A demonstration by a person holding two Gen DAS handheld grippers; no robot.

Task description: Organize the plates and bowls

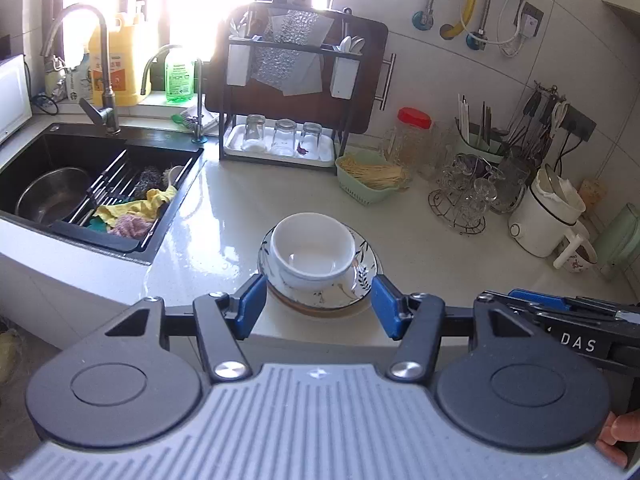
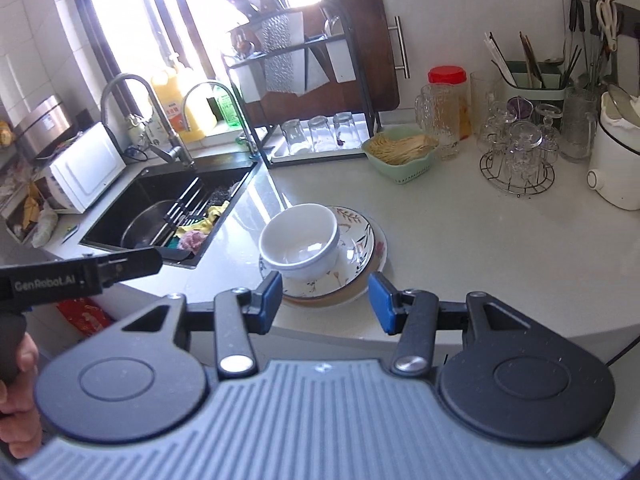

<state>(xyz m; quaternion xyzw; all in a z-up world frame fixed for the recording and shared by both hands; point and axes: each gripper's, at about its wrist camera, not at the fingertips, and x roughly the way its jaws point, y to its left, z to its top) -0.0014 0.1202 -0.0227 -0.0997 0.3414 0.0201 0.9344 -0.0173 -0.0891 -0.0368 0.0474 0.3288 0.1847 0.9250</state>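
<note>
A white bowl (image 1: 313,251) (image 2: 299,239) sits stacked in another white bowl on a floral plate (image 1: 366,270) (image 2: 356,236), which rests on more plates with a brown rim, near the counter's front edge. My left gripper (image 1: 318,306) is open, its blue pads short of the stack on either side, nothing between them. My right gripper (image 2: 325,300) is open too, just in front of the same stack and not touching it. Each gripper shows at the edge of the other's view.
A black sink (image 1: 100,184) with a steel pot, rack and cloths lies to the left. A dish rack (image 1: 280,136) with upturned glasses stands behind, a green basket (image 1: 370,178) beside it. Glassware on a wire stand (image 1: 464,196), a white kettle (image 1: 548,216) and a utensil holder crowd the right.
</note>
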